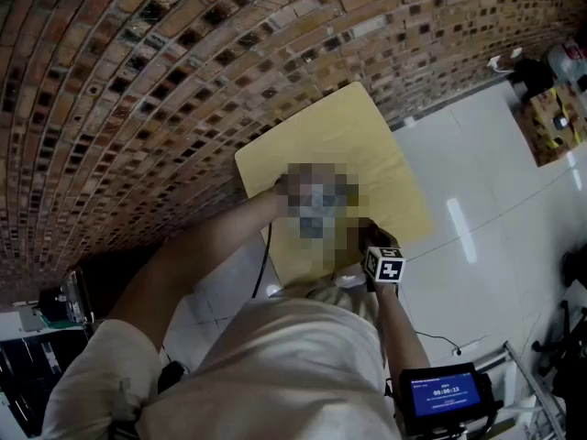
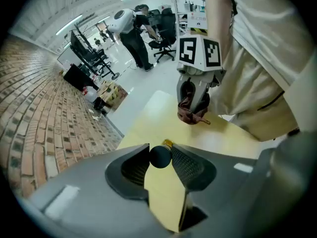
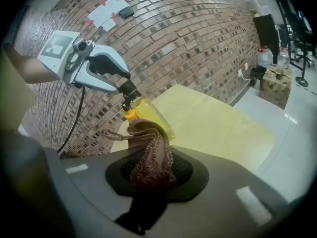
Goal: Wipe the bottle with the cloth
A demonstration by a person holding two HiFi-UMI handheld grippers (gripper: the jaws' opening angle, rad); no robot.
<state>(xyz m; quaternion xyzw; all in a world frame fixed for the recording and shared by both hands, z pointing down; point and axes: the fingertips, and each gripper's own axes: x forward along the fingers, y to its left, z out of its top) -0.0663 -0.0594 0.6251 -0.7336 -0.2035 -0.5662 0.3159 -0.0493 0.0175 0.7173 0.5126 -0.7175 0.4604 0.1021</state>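
A yellow bottle (image 3: pixel 152 117) with an orange collar and a black cap hangs tilted over the yellow table (image 3: pixel 223 125). My left gripper (image 3: pixel 128 94) is shut on the cap. From the left gripper view only the cap (image 2: pixel 160 156) shows, pinched between the two pads, with a bit of the collar behind it. My right gripper (image 3: pixel 151 170) is shut on a bunched brown patterned cloth (image 3: pixel 148 150), whose top touches the bottle just below the collar. The left gripper view shows the right gripper (image 2: pixel 193 110) with the cloth hanging from it. In the head view a mosaic patch hides the bottle; the right gripper's marker cube (image 1: pixel 385 265) shows.
A brick wall (image 1: pixel 138 90) runs along the table's far side. A cable (image 3: pixel 74 118) hangs from the left gripper. On the white floor stand a cardboard box (image 3: pixel 275 86), office chairs (image 2: pixel 166 33) and a person (image 2: pixel 130 33) far off.
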